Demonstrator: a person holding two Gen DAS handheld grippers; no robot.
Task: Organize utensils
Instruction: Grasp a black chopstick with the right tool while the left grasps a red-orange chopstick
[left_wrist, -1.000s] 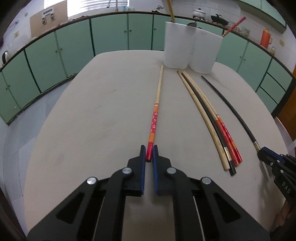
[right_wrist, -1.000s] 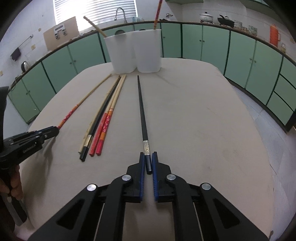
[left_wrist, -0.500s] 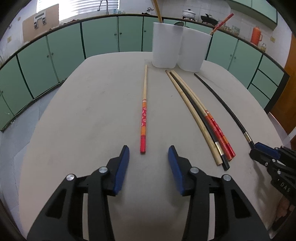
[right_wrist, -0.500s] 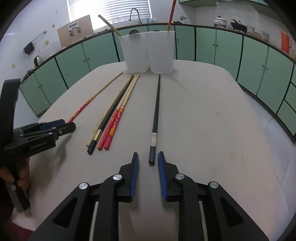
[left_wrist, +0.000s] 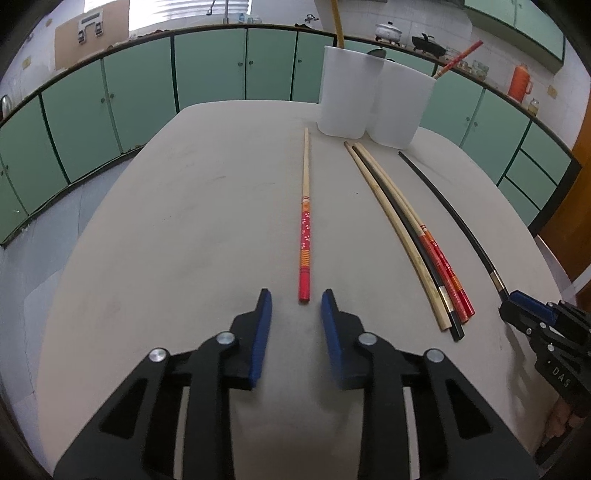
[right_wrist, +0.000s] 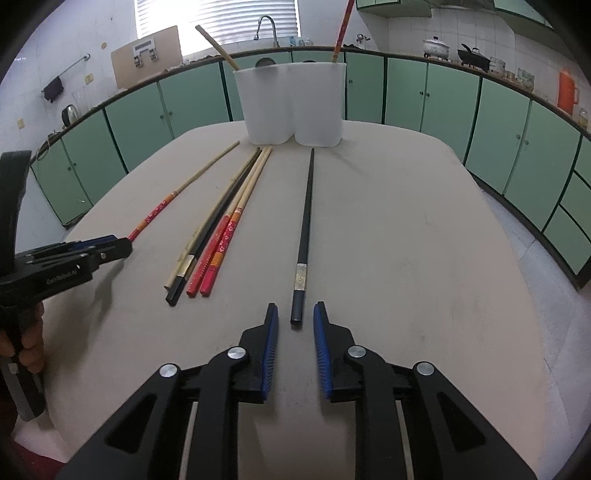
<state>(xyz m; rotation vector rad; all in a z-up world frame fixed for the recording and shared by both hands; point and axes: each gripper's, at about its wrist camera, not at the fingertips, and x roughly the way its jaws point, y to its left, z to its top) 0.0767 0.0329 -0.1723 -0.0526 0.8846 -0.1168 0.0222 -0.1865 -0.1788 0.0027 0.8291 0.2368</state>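
Soft, even daylight enters from the bright, overexposed slatted window (right_wrist: 218, 16) far beyond the fingertips. Fisheye distortion bows the green cabinet doors (left_wrist: 210, 70); corners darken. Faint shadows fall beneath the fingers. Focus is sharp.

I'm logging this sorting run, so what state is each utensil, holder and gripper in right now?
Left gripper: open, jaws just closing, straddling the chopstick's end, not pressing it.
Right gripper: open, black chopstick's end between the pads.
Red-handled chopstick: flat on the table, alone.
Black chopstick: flat, alone.
Bundle of four chopsticks: flat, side by side.
Two white holders: upright, touching, one chopstick leaning in each.
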